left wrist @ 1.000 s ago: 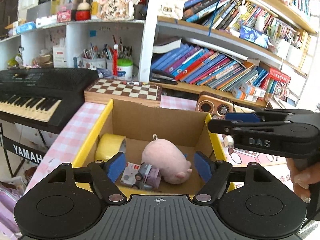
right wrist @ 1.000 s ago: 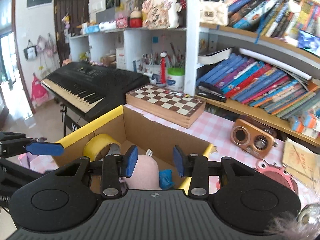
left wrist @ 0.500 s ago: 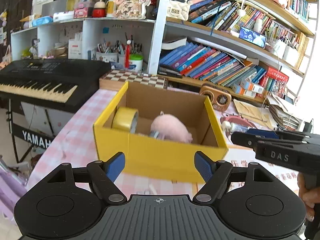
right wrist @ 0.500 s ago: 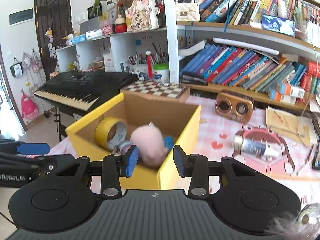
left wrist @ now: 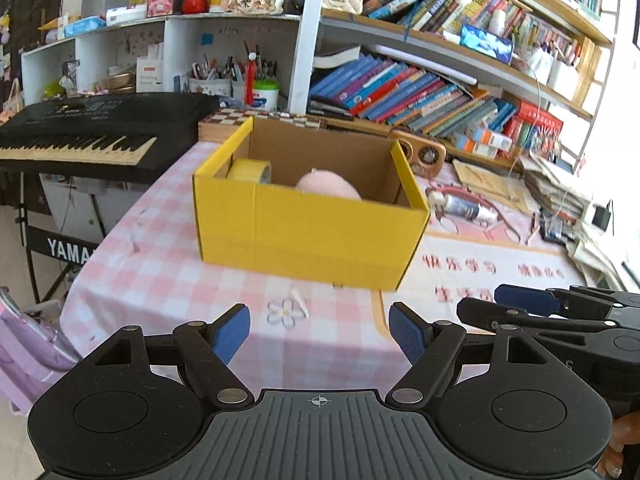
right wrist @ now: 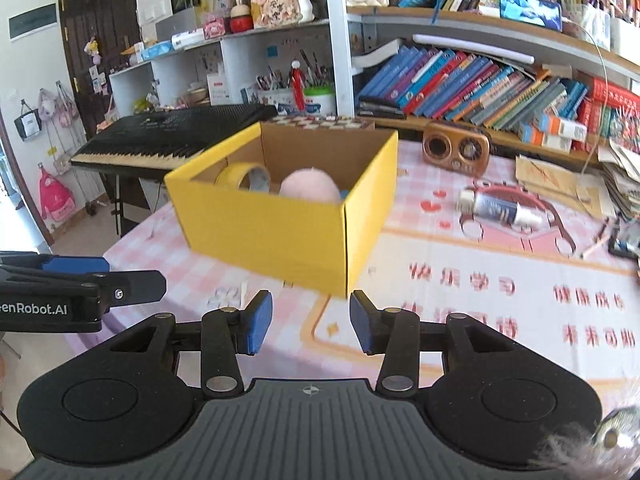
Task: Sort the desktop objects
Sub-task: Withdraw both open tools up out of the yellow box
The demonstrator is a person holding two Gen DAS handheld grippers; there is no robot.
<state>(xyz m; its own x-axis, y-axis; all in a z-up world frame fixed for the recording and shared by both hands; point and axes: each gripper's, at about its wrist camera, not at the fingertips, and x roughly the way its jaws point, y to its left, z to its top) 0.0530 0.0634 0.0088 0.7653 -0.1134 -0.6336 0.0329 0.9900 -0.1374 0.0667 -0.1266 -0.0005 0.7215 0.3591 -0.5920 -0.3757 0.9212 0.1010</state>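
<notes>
A yellow cardboard box [left wrist: 308, 232] [right wrist: 264, 236] stands on the pink checked tablecloth. Inside it I see a yellow tape roll [left wrist: 250, 170] [right wrist: 242, 176] and a pink plush toy [left wrist: 328, 186] [right wrist: 310, 186]. My left gripper [left wrist: 319, 332] is open and empty, well back from the box near the table's front edge. My right gripper [right wrist: 311, 322] is open and empty, also back from the box. A silver and blue tube [left wrist: 460, 208] [right wrist: 500, 208] lies on the mat to the right of the box.
A brown retro radio [right wrist: 456, 148] and a chessboard [left wrist: 264, 118] sit behind the box. A black keyboard [left wrist: 92, 136] stands at the left. Papers and books [left wrist: 560, 188] pile up at the right. Bookshelves [right wrist: 480, 80] fill the back.
Both grippers have pulled back and away from above the box towards the table's front edge. The box now shows whole from outside. Both stay open and empty.
</notes>
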